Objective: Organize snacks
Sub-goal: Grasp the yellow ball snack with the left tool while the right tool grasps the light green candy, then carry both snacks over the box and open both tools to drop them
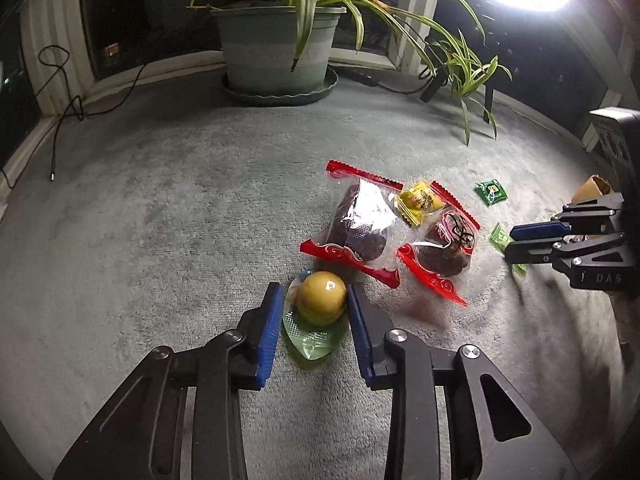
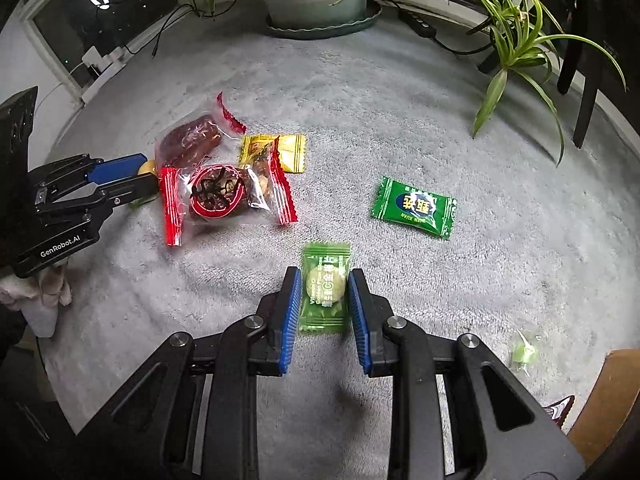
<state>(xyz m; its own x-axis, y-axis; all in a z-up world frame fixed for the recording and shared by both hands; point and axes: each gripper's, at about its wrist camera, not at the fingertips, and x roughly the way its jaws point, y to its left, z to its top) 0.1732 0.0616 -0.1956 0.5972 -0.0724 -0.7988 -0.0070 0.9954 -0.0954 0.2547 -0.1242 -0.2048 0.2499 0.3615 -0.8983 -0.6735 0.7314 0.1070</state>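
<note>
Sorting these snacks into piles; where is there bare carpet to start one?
Bare grey carpet spreads between the black cable, green plant pot and red-edged clear packets. Crowded around those packets and the yellow candy wrapper.

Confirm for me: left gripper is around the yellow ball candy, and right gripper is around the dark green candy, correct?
Not quite. The left gripper is around the yellow ball candy, but the right gripper is around the light green candy. In the right wrist view the dark green candy lies apart on the carpet.
</note>
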